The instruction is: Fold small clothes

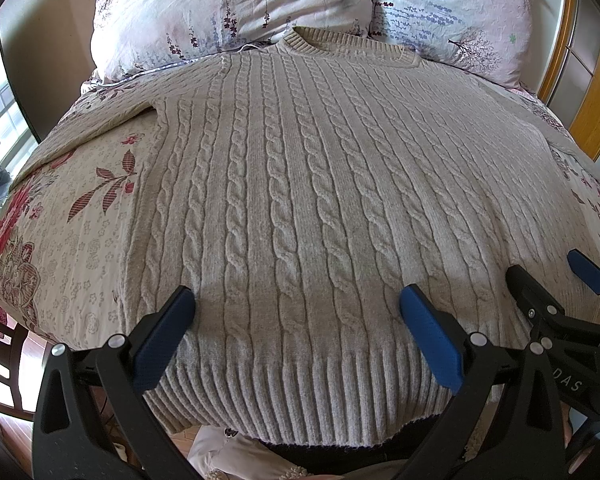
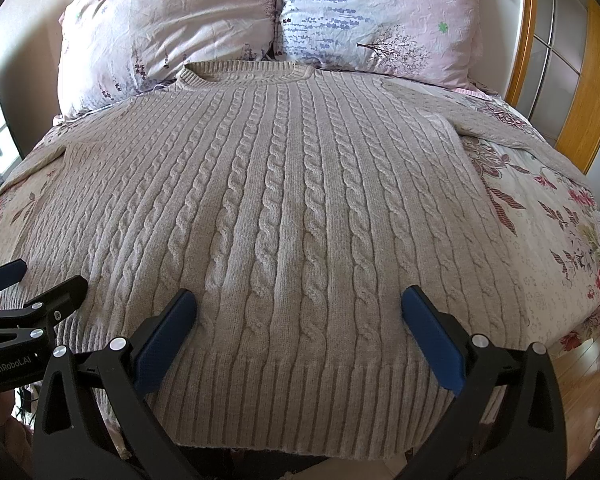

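1. A tan sweater (image 1: pixel 300 184) lies flat on the bed (image 1: pixel 72 240). It fills the middle of both pictures. Its neck is at the top, by two pillows (image 2: pixel 172 28). Its ribbed hem is at the bottom, at the near edge of the bed.

2. One sleeve (image 1: pixel 100 120) lies out to the upper left in the left view. The other sleeve (image 2: pixel 512 132) lies out to the upper right in the right view.

3. The left tongs (image 1: pixel 298 300) are spread wide at the bottom of the left view. They sit just above the hem and pinch nothing.

4. The right tongs (image 2: pixel 300 300) are spread wide too, at the bottom of the right view. They also pinch nothing. The two tongs sit side by side over the hem.

5. I think the folding has not begun. The sweater looks laid out and smooth, with no fold in it yet.

6. I think the next move needs a good pinch on cloth, maybe a sleeve or a side edge. Then that part can go over the middle. The knit is thick and soft, so the tongs must close on the layers well.
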{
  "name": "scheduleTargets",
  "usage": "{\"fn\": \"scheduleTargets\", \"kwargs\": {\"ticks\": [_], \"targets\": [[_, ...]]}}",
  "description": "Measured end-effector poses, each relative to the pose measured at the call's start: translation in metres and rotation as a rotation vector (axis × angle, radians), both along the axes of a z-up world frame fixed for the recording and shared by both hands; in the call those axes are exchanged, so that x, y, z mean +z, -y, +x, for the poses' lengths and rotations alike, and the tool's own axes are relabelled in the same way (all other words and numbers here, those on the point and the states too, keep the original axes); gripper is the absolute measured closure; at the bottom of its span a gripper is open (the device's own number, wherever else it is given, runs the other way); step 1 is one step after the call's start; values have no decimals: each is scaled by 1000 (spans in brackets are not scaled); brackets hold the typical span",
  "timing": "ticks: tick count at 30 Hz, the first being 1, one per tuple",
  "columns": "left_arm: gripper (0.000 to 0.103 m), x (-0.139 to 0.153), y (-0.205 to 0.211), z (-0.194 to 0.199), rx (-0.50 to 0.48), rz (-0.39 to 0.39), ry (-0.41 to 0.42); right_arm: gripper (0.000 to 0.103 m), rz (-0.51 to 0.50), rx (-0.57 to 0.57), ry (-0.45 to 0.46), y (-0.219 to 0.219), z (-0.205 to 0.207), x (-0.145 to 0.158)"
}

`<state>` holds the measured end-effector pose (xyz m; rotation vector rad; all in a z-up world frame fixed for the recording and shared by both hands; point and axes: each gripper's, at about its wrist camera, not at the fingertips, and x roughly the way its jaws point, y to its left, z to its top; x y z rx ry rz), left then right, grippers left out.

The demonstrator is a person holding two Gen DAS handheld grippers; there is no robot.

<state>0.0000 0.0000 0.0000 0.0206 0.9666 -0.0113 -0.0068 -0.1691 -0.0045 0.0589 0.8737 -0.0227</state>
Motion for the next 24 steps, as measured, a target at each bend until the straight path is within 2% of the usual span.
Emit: {"fn": "scheduleTargets", "kwargs": {"ticks": [16, 24], "targets": [[2, 0, 0, 0, -3, 2, -3, 1, -1, 4, 0, -1, -2, -1], [2, 1, -2, 4, -22, 7, -14, 1, -2, 64, 27, 2, 1, -1]]}}
